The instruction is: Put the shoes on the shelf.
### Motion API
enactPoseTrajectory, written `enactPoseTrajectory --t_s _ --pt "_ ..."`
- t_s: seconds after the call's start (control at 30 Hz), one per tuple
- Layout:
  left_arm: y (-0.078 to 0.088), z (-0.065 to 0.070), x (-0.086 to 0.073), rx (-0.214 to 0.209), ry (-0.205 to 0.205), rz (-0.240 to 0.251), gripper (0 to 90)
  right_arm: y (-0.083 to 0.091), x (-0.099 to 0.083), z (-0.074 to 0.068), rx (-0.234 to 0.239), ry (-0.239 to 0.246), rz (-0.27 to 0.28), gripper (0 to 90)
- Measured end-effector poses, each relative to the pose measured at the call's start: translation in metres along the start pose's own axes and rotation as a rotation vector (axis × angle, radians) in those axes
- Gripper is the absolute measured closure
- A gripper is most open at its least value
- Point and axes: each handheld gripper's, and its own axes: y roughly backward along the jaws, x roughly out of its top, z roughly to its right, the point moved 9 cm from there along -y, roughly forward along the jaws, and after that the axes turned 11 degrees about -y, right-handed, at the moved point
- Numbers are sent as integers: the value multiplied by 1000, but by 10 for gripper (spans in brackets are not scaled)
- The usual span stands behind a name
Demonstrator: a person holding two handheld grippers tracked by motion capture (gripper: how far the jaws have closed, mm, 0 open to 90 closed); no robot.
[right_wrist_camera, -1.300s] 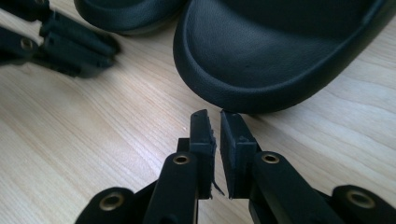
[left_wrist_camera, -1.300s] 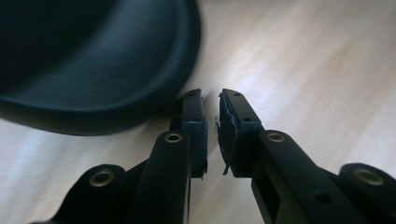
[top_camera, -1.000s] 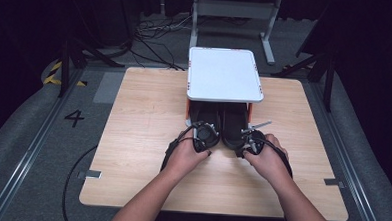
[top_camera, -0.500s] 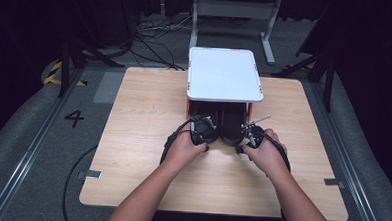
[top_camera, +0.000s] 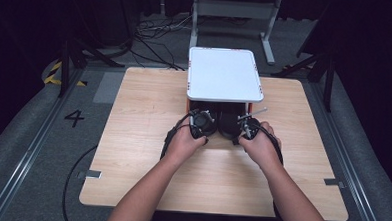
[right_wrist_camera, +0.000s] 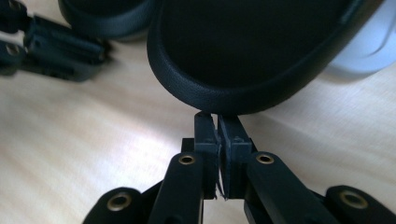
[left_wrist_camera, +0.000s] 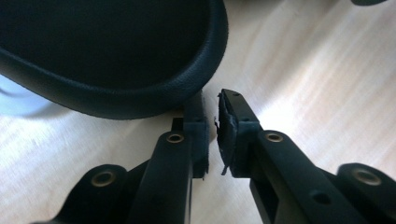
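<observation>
Right gripper (right_wrist_camera: pixel 218 122) against rounded black leathery shoe (right_wrist_camera: pixel 252 51)

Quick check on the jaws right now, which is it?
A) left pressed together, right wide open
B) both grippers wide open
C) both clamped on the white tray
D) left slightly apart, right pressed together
D: in the left gripper view the left gripper shows a narrow gap between its jaws beside the black shoe, while the right gripper has its jaws pressed together just under the other black shoe's rim.
</observation>
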Motion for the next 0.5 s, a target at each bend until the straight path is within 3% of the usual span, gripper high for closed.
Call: enactPoseTrajectory --t_s 0.2,0.33,0.43,0.5 --pt "-3 0 8 -41 8 1 798 -4 11 12 -39 -44 -26 877" --pt "-3 -1 10 -53 7 -14 800 -6 20 19 -50 -68 9 887" --pt "-3 0 9 -68 11 -7 787 -8 19 22 -56 -69 20 870" --pt "-2 2 8 -67 16 1 757 -8 13 24 -57 -75 -9 845"
